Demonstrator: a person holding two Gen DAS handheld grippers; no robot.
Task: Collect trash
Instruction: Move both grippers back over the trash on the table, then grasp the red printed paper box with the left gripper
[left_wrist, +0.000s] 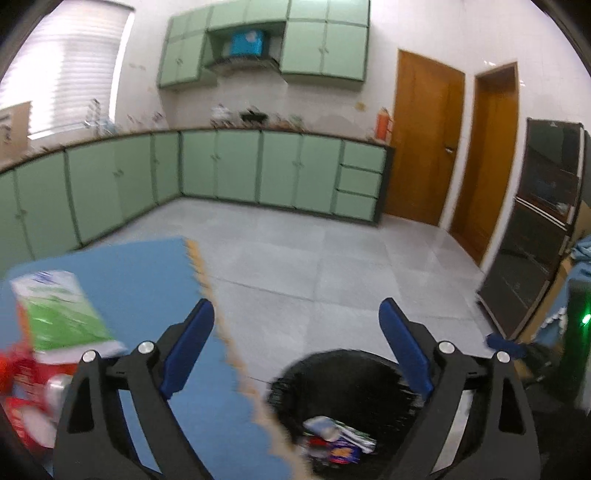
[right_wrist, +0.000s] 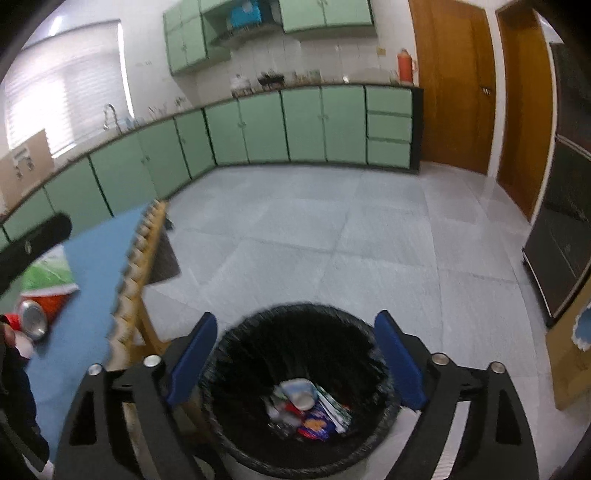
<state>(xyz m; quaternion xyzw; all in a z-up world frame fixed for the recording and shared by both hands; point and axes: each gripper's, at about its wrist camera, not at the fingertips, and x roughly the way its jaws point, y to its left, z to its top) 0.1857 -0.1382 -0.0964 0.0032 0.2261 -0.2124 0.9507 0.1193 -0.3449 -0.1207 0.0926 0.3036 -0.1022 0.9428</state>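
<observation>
A kitchen with pale green cabinets (right_wrist: 303, 125), grey floor tiles (right_wrist: 332, 229) and two brown wooden doors (left_wrist: 424, 147) is shown, with a blue-topped table with a scalloped wooden edge (left_wrist: 147, 280) standing at the left. A round bin lined with a black plastic bag (right_wrist: 229, 354) is set on the floor just beside the table edge. The right gripper (right_wrist: 295, 362) is held above the bin with its blue-padded jaws spread wide and nothing between them; wrappers and a crushed white container (right_wrist: 303, 395) are seen lying at the bottom. The left gripper (left_wrist: 295, 350) is likewise held wide open and empty, straddling the table edge and the bin rim. A green-and-white snack bag (left_wrist: 62, 314) is seen on the table, its long axis running away from the camera and slightly leftward, the red end nearest. A silver can (right_wrist: 32, 319), lying on its side with its round end toward the camera, is seen clearly only in the right wrist view; in the left view it is blurred.
</observation>
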